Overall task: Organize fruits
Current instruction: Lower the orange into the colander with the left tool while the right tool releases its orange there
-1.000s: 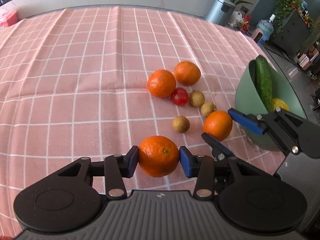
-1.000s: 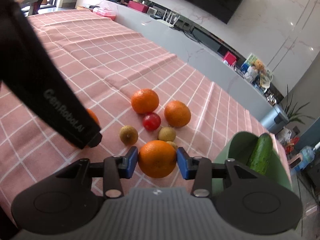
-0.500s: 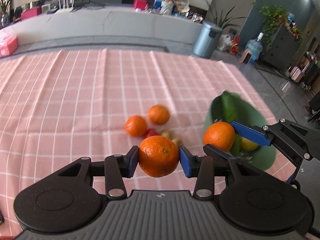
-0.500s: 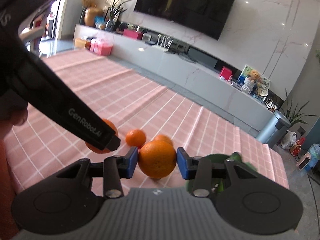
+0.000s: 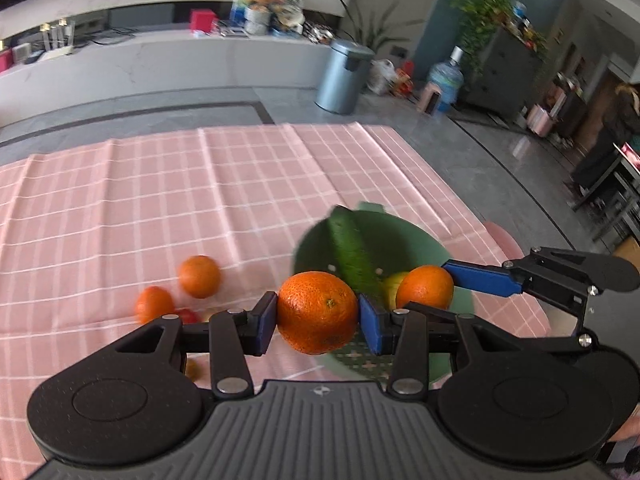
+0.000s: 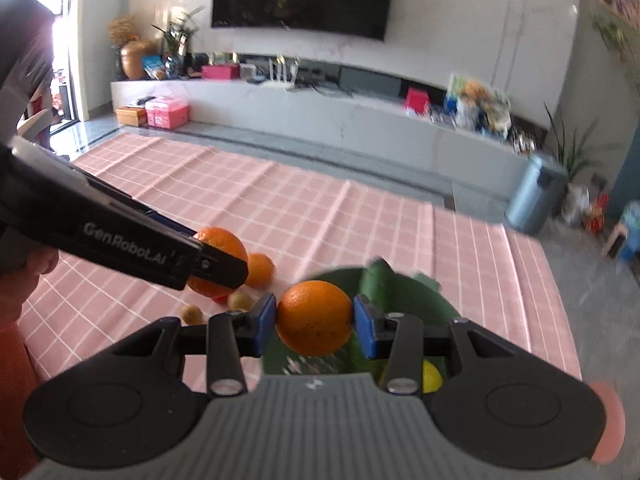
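The left tool (image 5: 318, 314) and right tool (image 6: 315, 319) are each gripping a round orange above the green plastic bowl (image 5: 420, 240); two oranges (image 5: 199, 276) and seemingly several small fruits are waiting on the pink checked surface (image 5: 160, 208).

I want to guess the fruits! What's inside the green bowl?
In the green bowl a long cucumber leans against the rim, and something yellow, maybe a lemon, sits low. The held oranges and the fingers cover the rest of the bottom, so more could hide there.
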The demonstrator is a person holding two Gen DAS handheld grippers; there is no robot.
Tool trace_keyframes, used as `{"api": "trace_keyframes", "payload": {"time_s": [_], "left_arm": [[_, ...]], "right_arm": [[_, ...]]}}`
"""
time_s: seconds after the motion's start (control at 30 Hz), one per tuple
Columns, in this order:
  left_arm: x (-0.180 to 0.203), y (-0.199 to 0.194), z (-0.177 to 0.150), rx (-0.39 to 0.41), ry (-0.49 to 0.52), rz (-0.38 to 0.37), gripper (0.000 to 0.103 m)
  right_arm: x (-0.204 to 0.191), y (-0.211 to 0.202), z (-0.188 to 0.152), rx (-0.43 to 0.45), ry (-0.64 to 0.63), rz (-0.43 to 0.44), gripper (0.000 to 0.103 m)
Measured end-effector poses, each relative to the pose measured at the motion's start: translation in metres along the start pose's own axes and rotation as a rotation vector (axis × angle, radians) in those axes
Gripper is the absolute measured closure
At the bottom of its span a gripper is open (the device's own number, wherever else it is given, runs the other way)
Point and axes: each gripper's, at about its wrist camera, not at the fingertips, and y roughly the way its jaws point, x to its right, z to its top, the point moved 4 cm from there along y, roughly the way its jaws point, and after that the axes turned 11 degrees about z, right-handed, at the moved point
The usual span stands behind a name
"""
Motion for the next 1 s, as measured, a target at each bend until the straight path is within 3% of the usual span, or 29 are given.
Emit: {"api": "trace_keyframes", "payload": {"time_s": [0.27,0.47,0.7,0.9,1.0], "left_arm": [[0.029,0.043,-0.006,-0.096,0.066,-0.01,0.054],[0.038,0.068,-0.012,-0.187,0.114,0.035,0.054],[0.048,0.082,-0.015,-0.236,0.185,0.06,0.054],[0.056,0.096,-0.017,-0.275,0.228,0.075,0.053],[0.059,0.097,-0.017,-0.258,0.251,0.103,0.053]], "right_arm": [[0.046,0.02,-0.021,-0.171,0.058,0.011,0.064],[0.06,0.042,-0.041,-0.283,0.11,0.064,0.064],[0.066,0.066,-0.053,-0.378,0.155,0.132,0.064],[0.069,0.079,-0.059,-0.415,0.171,0.142,0.064],[0.069,0.081,-0.059,-0.424,0.166,0.135,0.064]]}}
